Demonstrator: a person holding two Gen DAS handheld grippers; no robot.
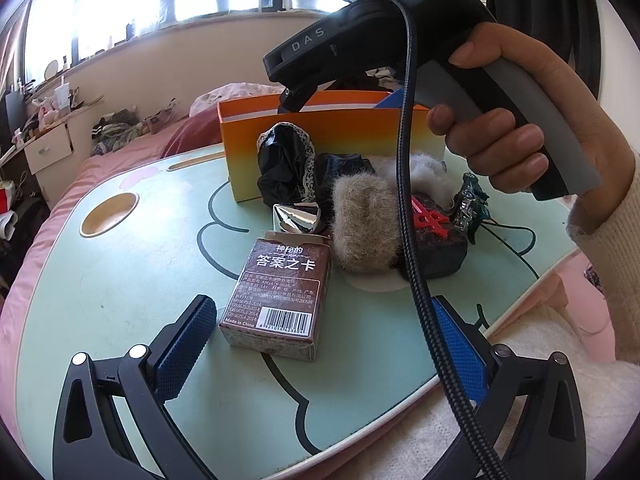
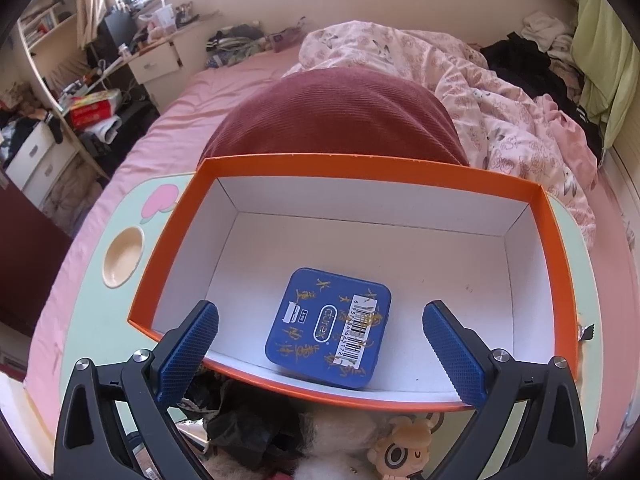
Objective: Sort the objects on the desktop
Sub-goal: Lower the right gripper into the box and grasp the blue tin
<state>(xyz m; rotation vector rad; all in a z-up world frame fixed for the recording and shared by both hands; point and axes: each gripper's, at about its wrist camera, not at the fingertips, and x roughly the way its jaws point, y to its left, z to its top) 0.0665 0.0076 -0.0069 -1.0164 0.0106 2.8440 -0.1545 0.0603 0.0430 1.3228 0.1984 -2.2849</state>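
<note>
The orange box (image 2: 352, 160) is taken as the landmark on the pale green lap table (image 1: 132, 272). In the right wrist view, the right gripper (image 2: 320, 344) is held above the box's near wall with its blue fingers (image 2: 188, 348) spread wide and nothing between them; a blue tin (image 2: 328, 328) lies flat on the white floor of the box, near that wall, seen between and just beyond the fingertips. In the left wrist view, the left gripper (image 1: 324, 344) is also spread and empty. A brown card box (image 1: 276, 292) lies on the table well in front of the orange box, between the left fingers but touching neither. Between it and the orange box a fur pompom (image 1: 364, 224) and black cloth (image 1: 284, 164) are piled.
</note>
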